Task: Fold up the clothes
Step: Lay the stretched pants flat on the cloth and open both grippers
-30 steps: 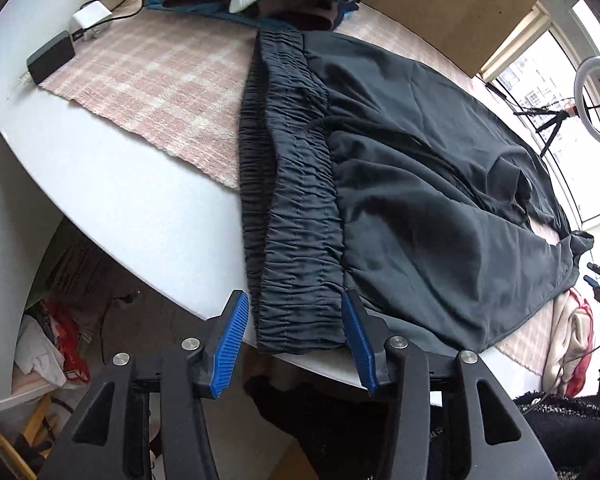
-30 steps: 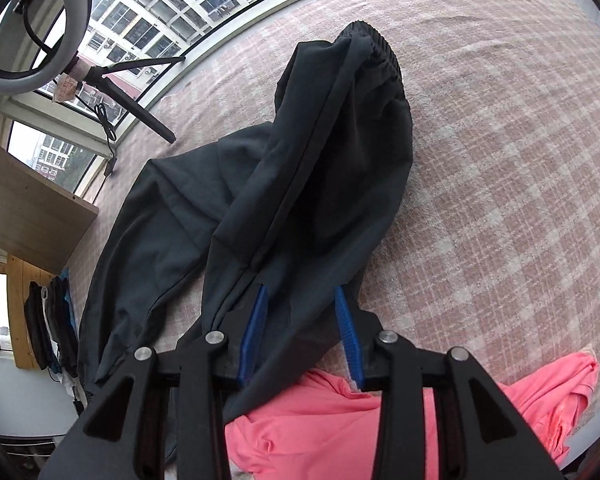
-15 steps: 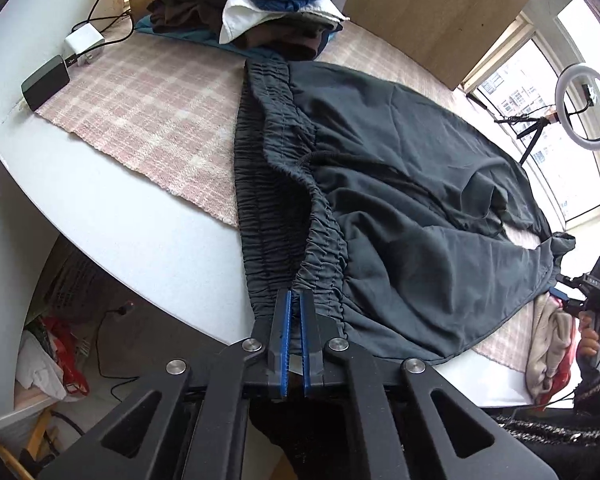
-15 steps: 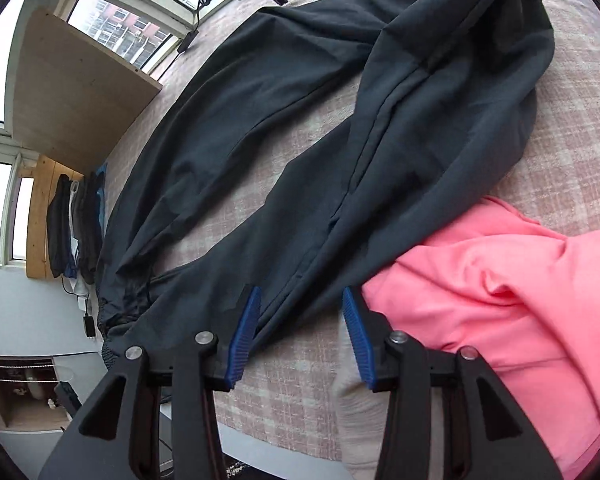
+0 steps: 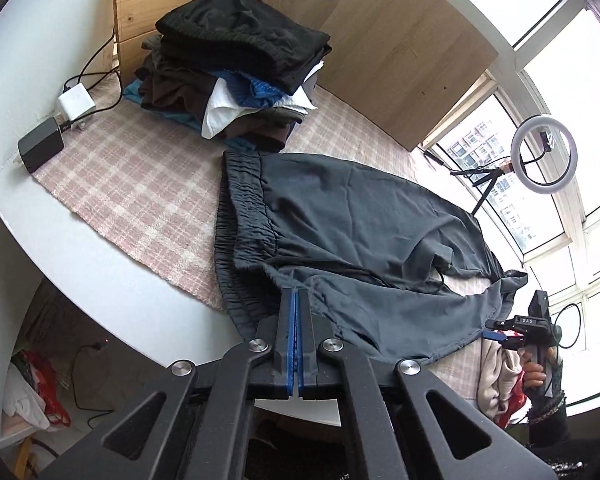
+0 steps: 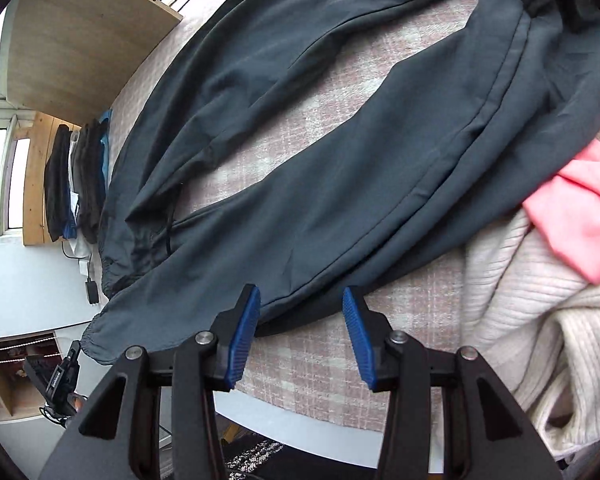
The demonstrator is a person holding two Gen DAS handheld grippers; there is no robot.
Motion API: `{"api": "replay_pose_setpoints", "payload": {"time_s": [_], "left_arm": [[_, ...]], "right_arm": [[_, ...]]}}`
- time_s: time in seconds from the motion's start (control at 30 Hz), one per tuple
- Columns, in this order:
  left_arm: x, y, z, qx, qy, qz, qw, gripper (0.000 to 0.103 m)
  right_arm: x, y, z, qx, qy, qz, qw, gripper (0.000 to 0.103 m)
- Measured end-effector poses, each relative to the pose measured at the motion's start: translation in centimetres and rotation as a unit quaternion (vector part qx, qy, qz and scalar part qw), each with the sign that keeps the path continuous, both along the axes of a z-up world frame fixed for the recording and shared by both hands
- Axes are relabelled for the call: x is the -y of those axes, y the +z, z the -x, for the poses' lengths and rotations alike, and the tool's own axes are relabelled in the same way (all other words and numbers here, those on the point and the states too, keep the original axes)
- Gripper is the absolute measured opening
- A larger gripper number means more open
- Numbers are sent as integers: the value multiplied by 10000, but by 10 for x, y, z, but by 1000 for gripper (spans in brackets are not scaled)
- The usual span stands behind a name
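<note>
Window-side worktop [image 5: 100,276] with a pink plaid cloth [image 5: 140,196] over it, wood panels behind, ring light [image 5: 544,155] by the glass. Your left hand-held gripper [image 5: 298,312] is clenched on the near corner of the dark trousers [image 5: 360,240], right at the elastic waistband [image 5: 240,232], with fabric bunched up where the blue pads meet. From that pinch the waistband runs away from you toward the folded stack [image 5: 240,72] at the back, and the legs run off to your right across the cloth. So the long axis lies left-right along the worktop, waist at your left, cuffs at your right. Your right hand-held gripper [image 6: 300,332] is released, pads spread, sitting at the near edge of the nearer leg, part-way down it; the edge lies just between the pads but isn't nipped. In the right wrist view the two legs splay apart with plaid cloth showing between them, and the far ends curl toward the pink garment [image 6: 576,216] and the beige knit [image 6: 540,320]. The left is the only hand with a hold; my read is the next fold turns on the right closing on that leg edge, so both hands can carry the near side over the far one along that long axis. Watch the leg end doesn't drag the pink garment along.
</note>
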State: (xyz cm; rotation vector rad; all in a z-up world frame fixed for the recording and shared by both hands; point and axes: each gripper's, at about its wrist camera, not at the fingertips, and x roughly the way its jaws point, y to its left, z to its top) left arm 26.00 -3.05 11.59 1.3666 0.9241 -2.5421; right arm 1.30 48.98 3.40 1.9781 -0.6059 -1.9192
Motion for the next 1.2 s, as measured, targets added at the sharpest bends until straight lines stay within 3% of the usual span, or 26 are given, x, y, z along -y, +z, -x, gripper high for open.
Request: {"api": "replay_pose_setpoints", "payload": {"time_s": [0.13, 0.33, 0.4, 0.63, 0.7, 0.77, 0.9, 1.2], "left_arm": [[7, 6, 0, -46, -56, 128, 9999, 0], [-5, -19, 4, 371, -489, 434, 9972, 0], [-10, -31, 2, 474, -663, 366, 9960, 0], [-5, -53, -7, 595, -687, 113, 9958, 0], [-3, -59, -10, 636, -714, 95, 9954, 0], [-5, -68, -14, 696, -772, 129, 9945, 2], [-10, -89, -21, 860, -885, 60, 9923, 29], [-39, -114, -22, 1060, -1280, -36, 9861, 33]], "right_arm": [[11, 2, 0, 94, -72, -27, 9999, 43], [25, -10, -1, 202, -135, -281, 9993, 43], [27, -14, -3, 186, -150, -512, 9984, 43], [20, -26, -1, 297, -502, -479, 9971, 42], [19, -25, 0, 244, -633, -329, 9972, 20], [19, -21, 1, 94, -681, -255, 9973, 7], [16, -10, 0, -163, -745, -190, 9969, 3], [12, 11, 8, -384, -724, -199, 9964, 3]]}}
